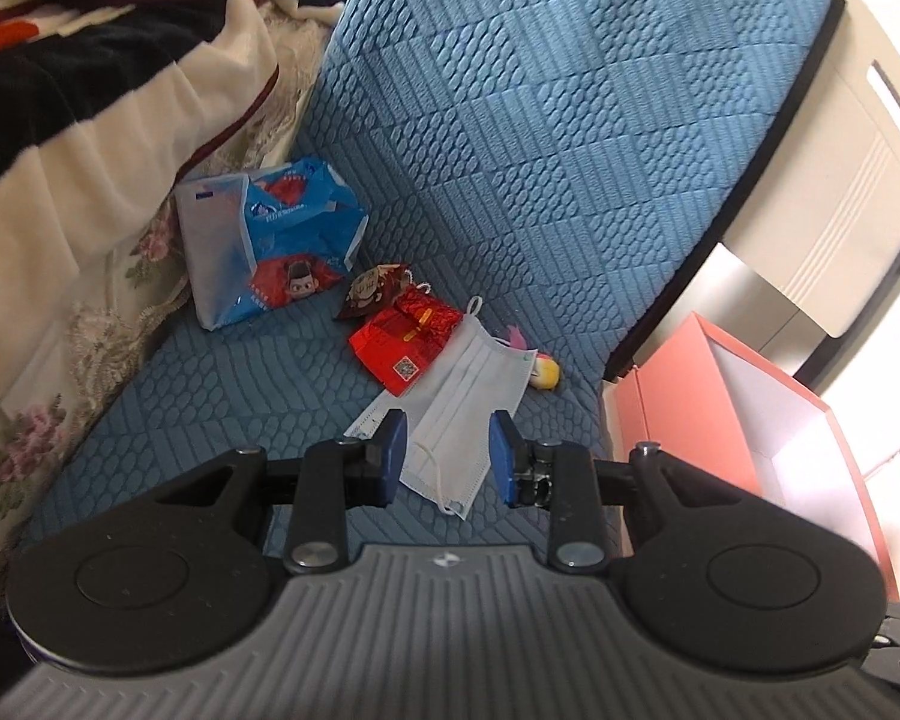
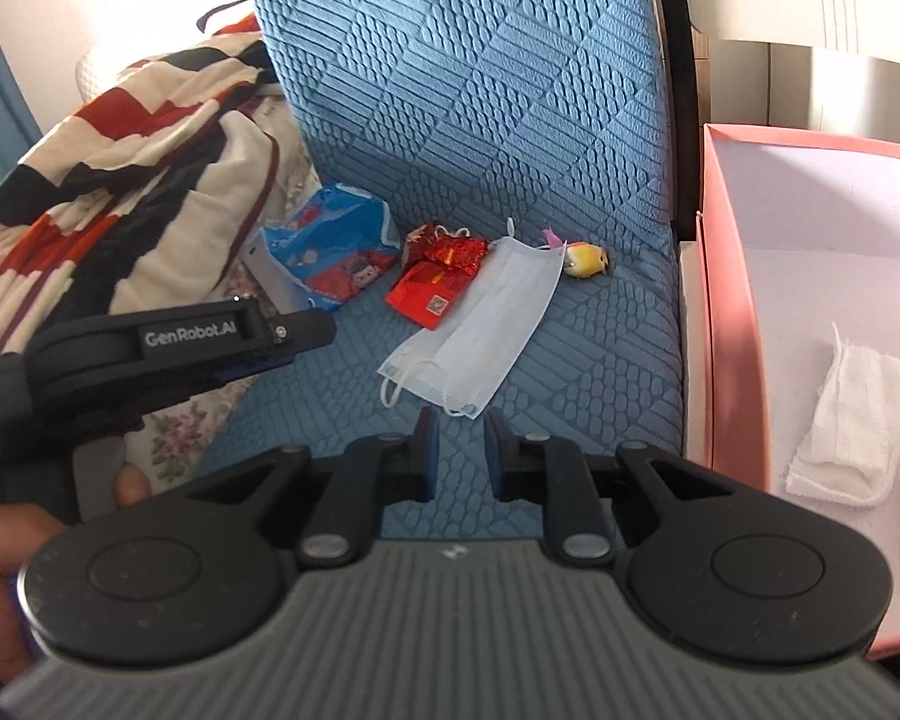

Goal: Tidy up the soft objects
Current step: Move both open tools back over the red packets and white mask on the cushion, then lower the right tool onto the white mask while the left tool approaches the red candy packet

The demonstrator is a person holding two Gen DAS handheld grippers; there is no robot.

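Note:
A pale blue face mask [image 1: 468, 396] [image 2: 480, 324] lies flat on the blue quilted seat [image 1: 240, 396] [image 2: 600, 360]. Beside it are a red packet [image 1: 399, 354] [image 2: 426, 294], a shiny red pouch [image 1: 429, 315] [image 2: 456, 252], a small yellow plush toy [image 1: 546, 373] [image 2: 585, 259] and a blue tissue pack [image 1: 276, 240] [image 2: 330, 252]. My left gripper [image 1: 447, 456] [image 2: 306, 342] hovers open above the seat, left of the mask, holding nothing. My right gripper [image 2: 461, 450] hangs just short of the mask's near edge, jaws a narrow gap apart, empty.
An open pink box [image 1: 690, 396] [image 2: 729, 360] stands right of the seat with a white folded cloth [image 2: 852, 420] inside. A striped blanket [image 1: 60, 72] [image 2: 120, 150] is piled on the left. The blue backrest [image 1: 540, 90] rises behind. A hand [image 2: 0, 570] shows at the lower left.

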